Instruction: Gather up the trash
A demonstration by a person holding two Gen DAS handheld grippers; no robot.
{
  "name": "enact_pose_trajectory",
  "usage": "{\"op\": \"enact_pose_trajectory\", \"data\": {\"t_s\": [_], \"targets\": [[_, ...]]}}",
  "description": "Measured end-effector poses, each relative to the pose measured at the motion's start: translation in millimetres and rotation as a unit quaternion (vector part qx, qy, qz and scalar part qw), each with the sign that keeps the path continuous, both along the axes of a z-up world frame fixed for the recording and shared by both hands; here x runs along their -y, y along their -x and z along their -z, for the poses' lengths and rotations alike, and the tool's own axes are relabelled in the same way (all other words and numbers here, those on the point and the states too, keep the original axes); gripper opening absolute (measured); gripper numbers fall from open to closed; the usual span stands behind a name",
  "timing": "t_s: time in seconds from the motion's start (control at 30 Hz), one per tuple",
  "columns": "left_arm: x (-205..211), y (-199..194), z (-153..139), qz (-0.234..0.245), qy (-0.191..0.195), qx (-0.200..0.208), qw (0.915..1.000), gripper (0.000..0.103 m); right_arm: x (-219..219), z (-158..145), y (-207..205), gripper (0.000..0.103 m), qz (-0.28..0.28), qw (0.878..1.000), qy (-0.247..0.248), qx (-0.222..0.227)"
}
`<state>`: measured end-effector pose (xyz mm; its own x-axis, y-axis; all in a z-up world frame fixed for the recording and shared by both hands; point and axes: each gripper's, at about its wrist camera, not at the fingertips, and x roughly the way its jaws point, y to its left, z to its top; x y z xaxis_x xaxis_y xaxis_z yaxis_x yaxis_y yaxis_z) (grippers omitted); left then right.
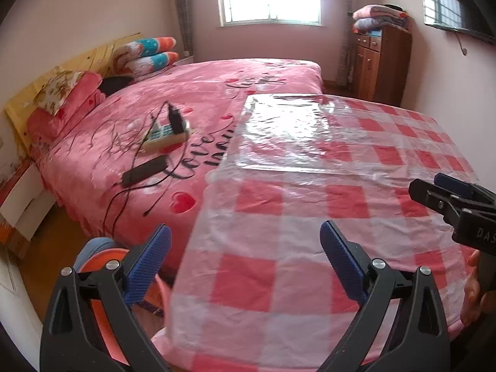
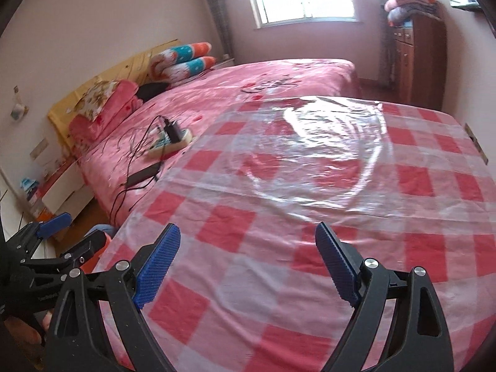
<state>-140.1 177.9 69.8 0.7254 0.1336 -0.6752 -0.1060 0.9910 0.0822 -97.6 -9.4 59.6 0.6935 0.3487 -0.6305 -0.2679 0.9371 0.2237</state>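
Note:
A table under a red-and-white checked cloth [image 1: 310,248] with a clear plastic sheet over it fills both views. My left gripper [image 1: 246,260] hovers open over the table's near left edge, with nothing between its blue pads. My right gripper [image 2: 248,263] stands open over the cloth, also holding nothing. Each gripper shows in the other's view: the right gripper [image 1: 434,186] at the right edge, the left gripper [image 2: 74,232] at the lower left. An orange round bin [image 1: 102,266] sits on the floor below the table's left edge, partly hidden by my left fingers. I see no trash item.
A bed with a pink cover [image 1: 192,99] lies left of and behind the table. On it are a power strip with a charger [image 1: 167,133], a black adapter [image 1: 144,170] and loose cables. A wooden cabinet [image 1: 381,62] stands at the back right. A bedside unit [image 1: 24,198] is at the left.

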Motion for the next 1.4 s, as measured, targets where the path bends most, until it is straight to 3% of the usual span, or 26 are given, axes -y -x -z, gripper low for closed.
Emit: {"op": "enact_pose_trajectory", "data": {"t_s": [0.77, 1.17, 1.4], "targets": [[116, -53, 5, 0.083, 0.014, -0.009, 0.9964, 0.097, 111, 0, 3, 0.088, 0.133, 0.989, 0.034, 0.047], [154, -73, 7, 0.086, 0.035, -0.002, 0.9957, 0.097, 153, 0, 8, 0.088, 0.170, 0.983, 0.036, 0.063], [174, -78, 9, 0.089, 0.027, -0.003, 0.9957, 0.097, 165, 0, 10, 0.088, 0.178, 0.981, 0.038, 0.071]]}}
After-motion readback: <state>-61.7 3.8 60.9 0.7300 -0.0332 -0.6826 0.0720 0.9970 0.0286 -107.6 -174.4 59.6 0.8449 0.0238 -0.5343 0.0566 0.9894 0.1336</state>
